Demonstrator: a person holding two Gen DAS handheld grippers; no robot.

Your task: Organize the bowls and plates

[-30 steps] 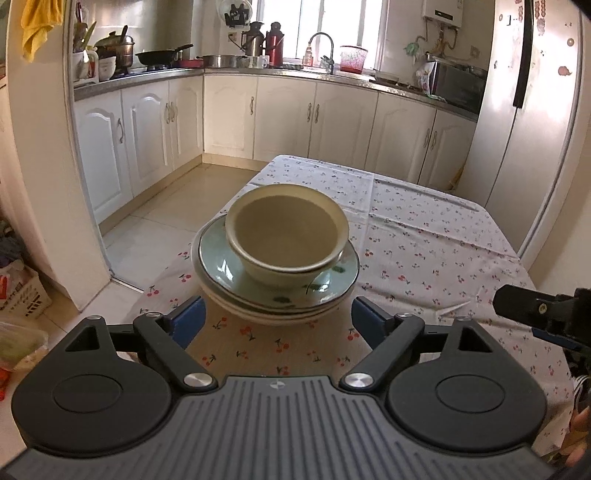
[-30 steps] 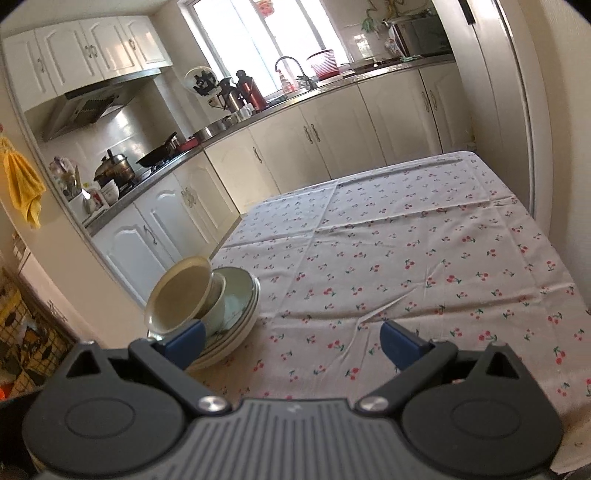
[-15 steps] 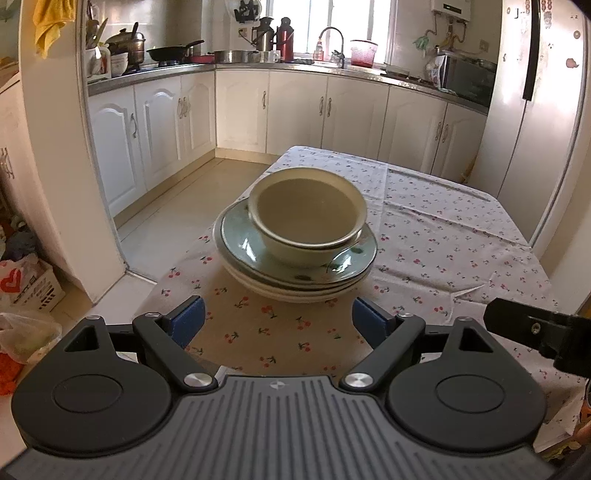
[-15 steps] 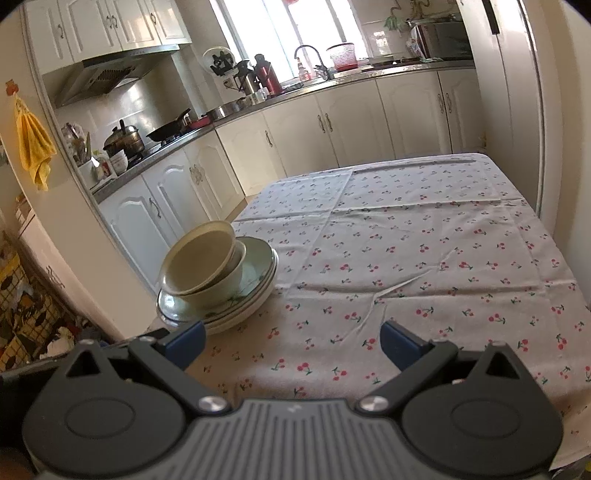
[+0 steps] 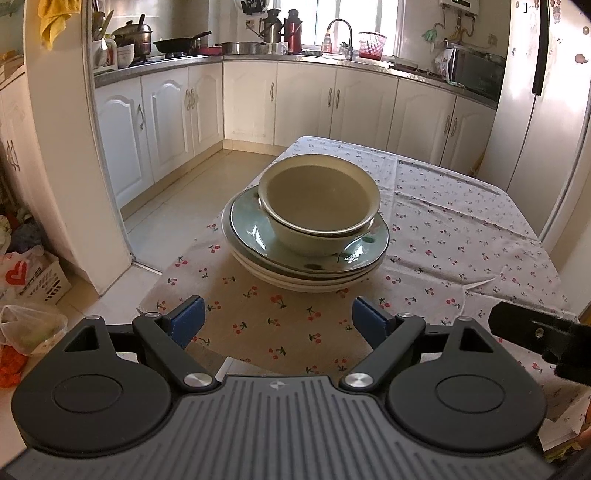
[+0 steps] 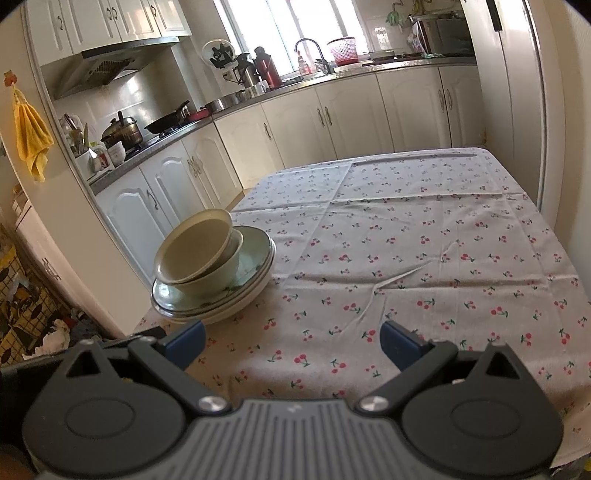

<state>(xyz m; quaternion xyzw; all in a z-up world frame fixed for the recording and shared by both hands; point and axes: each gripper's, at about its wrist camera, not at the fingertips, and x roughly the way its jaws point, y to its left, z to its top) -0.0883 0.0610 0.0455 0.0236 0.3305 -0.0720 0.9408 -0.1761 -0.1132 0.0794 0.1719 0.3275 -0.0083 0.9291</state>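
Bowls (image 5: 319,206) nest 2 deep, the upper one tilted slightly in the lower, on a green-glazed plate (image 5: 255,230) that tops a stack of pale plates (image 5: 295,282) at the near left corner of the counter (image 5: 461,229), which is draped in a cherry-print cloth. Seen from the right wrist, the same pile sits at the left edge of the counter, the bowls (image 6: 199,254) leaning toward the left and the green plate (image 6: 255,240) showing behind them, with the pale plates (image 6: 221,312) beneath.

Left gripper (image 5: 277,320) hangs just short of the stack, its blue-padded jaws spread wide and holding nothing, apart from the plates. Right gripper (image 6: 293,341) is likewise released, jaws wide over the cloth to the right of the stack and touching no dish. A black part of the right gripper shows at the right edge of the left wrist view.

Behind the counter, white cabinets (image 5: 303,99) run along the far wall under a worktop carrying a black pan (image 5: 179,43), a lidded pot (image 5: 133,37), 2 flasks (image 5: 282,26) and a red basket (image 5: 371,45) beside the tap (image 5: 341,31). A yellow towel (image 6: 31,138) hangs on the left wall, and a tall fridge (image 5: 546,96) stands at the right.
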